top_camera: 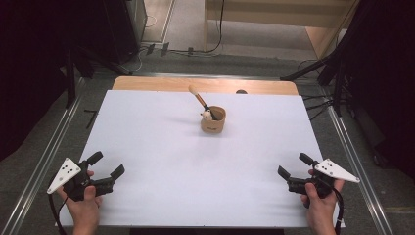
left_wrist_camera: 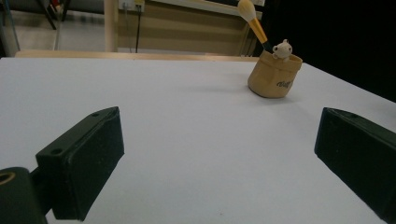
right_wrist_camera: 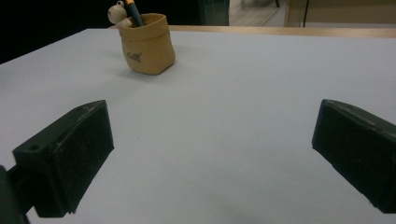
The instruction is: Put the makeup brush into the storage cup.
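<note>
Left gripper (top_camera: 106, 165): it rests near the front left corner of the white table (top_camera: 161, 161), held in a hand. Its jaws stand wide apart and hold nothing.
Right gripper (top_camera: 291, 165): it rests near the front right corner, also held in a hand. Its jaws are spread wide as well, with nothing between them.
Holder (top_camera: 213, 120): a small tan pot stands upright past the middle of the table, toward the far edge, well apart from both grippers.
Brush (top_camera: 198, 98): a makeup brush with an orange handle and a pale soft head stands inside the holder and leans to the far left. A little white figure (left_wrist_camera: 282, 48) sits at the rim of the holder, just beside the handle.
Progress: I judge that the work is at its very start, because nothing is grasped and the brush is in the holder. The reach to the holder and any handling of the brush are left to do.
Surroundings: a wooden strip (top_camera: 205, 84) runs along the far edge, and cables lie on the floor (top_camera: 161, 58) beyond.
Obstacles: the table between the grippers and the holder is bare; only the small figure near the handle may disturb a grasp.
</note>
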### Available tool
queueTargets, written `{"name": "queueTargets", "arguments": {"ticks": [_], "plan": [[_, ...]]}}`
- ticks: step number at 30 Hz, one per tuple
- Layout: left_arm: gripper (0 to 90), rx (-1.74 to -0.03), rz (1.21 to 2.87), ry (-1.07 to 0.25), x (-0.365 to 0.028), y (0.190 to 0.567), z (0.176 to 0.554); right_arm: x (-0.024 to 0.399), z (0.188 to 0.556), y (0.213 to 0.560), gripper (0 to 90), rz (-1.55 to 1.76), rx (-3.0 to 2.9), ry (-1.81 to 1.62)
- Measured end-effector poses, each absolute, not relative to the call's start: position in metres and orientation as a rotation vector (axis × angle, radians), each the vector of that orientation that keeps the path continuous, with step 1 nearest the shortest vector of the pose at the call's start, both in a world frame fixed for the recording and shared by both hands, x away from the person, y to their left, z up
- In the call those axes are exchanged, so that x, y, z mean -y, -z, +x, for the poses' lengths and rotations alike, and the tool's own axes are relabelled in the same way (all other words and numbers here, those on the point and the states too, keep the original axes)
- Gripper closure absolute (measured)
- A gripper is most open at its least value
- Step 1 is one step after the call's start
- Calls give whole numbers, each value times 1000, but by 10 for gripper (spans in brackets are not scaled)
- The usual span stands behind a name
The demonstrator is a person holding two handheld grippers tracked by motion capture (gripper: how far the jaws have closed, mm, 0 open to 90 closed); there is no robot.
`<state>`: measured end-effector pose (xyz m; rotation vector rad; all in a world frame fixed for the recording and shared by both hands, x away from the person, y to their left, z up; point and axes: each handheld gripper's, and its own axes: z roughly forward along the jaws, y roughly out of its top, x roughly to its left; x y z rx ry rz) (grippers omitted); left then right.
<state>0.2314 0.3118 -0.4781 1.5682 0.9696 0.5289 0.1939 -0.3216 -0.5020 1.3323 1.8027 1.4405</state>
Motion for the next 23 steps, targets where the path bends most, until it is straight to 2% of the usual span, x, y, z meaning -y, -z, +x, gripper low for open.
{"name": "queueTargets", "arguments": {"ticks": [14, 23], "plan": [[19, -967, 1561, -519, -314, 477, 232, 337, 169, 500, 0, 1341, -1764, -1397], [19, -964, 1565, -521, -312, 477, 232, 340, 169, 500, 0, 1356, -1750, -1406]]}}
